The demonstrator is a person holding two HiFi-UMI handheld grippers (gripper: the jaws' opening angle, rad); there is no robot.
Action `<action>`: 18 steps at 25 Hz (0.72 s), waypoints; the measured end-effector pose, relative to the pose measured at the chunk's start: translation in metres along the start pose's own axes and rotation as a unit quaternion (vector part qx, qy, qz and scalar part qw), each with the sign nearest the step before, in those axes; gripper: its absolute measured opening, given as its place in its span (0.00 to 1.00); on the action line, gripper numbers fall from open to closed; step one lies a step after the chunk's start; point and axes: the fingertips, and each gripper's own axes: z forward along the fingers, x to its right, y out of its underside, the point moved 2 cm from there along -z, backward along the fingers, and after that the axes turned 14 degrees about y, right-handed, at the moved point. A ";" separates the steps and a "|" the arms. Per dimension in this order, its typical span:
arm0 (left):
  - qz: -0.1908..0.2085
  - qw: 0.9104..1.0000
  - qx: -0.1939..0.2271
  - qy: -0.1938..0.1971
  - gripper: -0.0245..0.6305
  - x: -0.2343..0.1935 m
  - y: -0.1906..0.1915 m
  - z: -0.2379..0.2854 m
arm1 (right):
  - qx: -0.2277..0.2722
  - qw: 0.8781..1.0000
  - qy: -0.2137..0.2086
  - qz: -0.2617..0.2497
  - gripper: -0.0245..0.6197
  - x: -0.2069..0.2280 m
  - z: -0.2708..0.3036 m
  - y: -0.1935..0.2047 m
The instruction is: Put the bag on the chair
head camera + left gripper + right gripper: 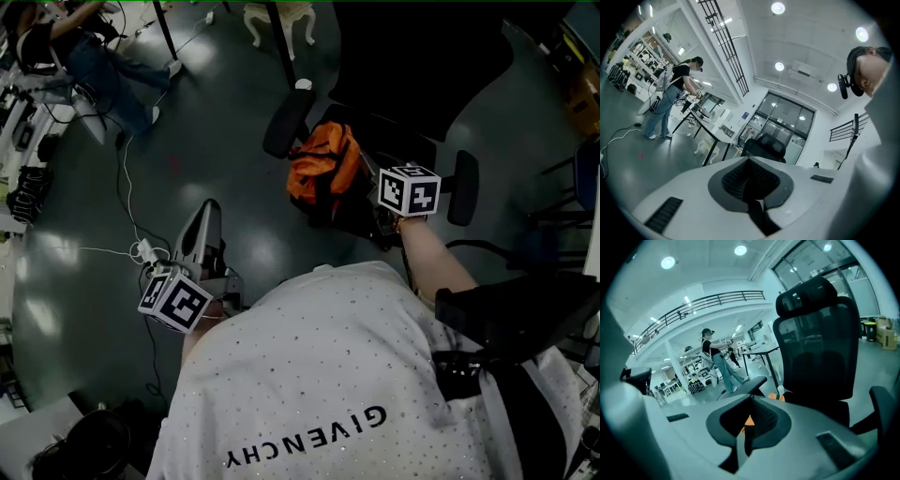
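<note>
The orange bag [323, 169] lies on the seat of the black office chair [422, 66], close to its left armrest [286, 122]. My right gripper [750, 403] is just beside the bag on its right, under its marker cube [409, 190]. Its jaws are shut, and a strip of the orange bag [749, 420] shows just behind them, with the chair's backrest [818, 343] beyond. I cannot see anything pinched between the pads. My left gripper [204, 217] is held low at the left over the dark floor, away from the chair, shut and empty.
A white cable [127, 187] with a plug block [142, 251] runs across the floor near the left gripper. A person [94, 56] stands at the far left by desks. White furniture legs [279, 19] and a black post stand behind the chair.
</note>
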 end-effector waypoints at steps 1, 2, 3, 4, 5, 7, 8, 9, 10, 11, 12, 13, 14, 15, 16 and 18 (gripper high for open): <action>0.003 1.000 -0.002 0.004 0.04 0.004 -0.002 -0.004 | 0.001 1.000 0.003 0.004 0.04 0.000 -0.008 0.002; 0.006 1.000 -0.005 0.008 0.04 0.007 -0.004 -0.009 | 0.005 1.000 0.006 0.008 0.04 0.000 -0.016 0.003; 0.008 1.000 -0.007 0.012 0.04 0.010 -0.005 -0.014 | 0.010 1.000 0.009 0.012 0.04 0.000 -0.024 0.002; 0.009 1.000 -0.008 0.016 0.04 0.012 -0.005 -0.020 | 0.018 1.000 0.013 0.018 0.04 -0.001 -0.032 0.001; 0.008 1.000 -0.008 0.019 0.04 0.013 -0.005 -0.026 | 0.028 0.999 0.015 0.027 0.04 -0.003 -0.039 0.000; 0.000 1.000 -0.010 0.024 0.04 0.015 -0.003 -0.043 | 0.053 0.997 0.015 0.050 0.04 -0.010 -0.055 -0.003; -0.004 1.000 -0.014 0.026 0.04 0.016 -0.001 -0.052 | 0.066 0.996 0.013 0.060 0.04 -0.015 -0.065 -0.003; -0.007 0.999 -0.019 0.028 0.04 0.017 0.002 -0.062 | 0.074 0.995 0.014 0.065 0.04 -0.020 -0.075 -0.003; -0.007 0.999 -0.025 0.028 0.04 0.019 0.006 -0.071 | 0.078 0.995 0.017 0.062 0.04 -0.025 -0.084 0.000; -0.006 0.999 -0.030 0.029 0.04 0.020 0.008 -0.080 | 0.077 0.995 0.021 0.055 0.04 -0.031 -0.092 0.004; -0.005 0.999 -0.034 0.031 0.04 0.022 0.011 -0.088 | 0.074 0.996 0.026 0.047 0.04 -0.036 -0.100 0.009; -0.005 0.999 -0.035 0.035 0.04 0.024 0.013 -0.095 | 0.071 0.996 0.029 0.041 0.04 -0.040 -0.108 0.017; -0.006 0.999 -0.035 0.039 0.04 0.026 0.015 -0.102 | 0.066 0.997 0.033 0.037 0.04 -0.043 -0.116 0.026; -0.007 0.998 -0.034 0.044 0.04 0.028 0.018 -0.109 | 0.062 0.997 0.036 0.035 0.04 -0.045 -0.125 0.035; -0.008 0.998 -0.034 0.048 0.04 0.030 0.022 -0.116 | 0.058 0.997 0.039 0.035 0.04 -0.047 -0.134 0.045; -0.011 0.998 -0.040 0.056 0.04 0.035 0.030 -0.130 | 0.054 0.997 0.045 0.036 0.04 -0.051 -0.154 0.064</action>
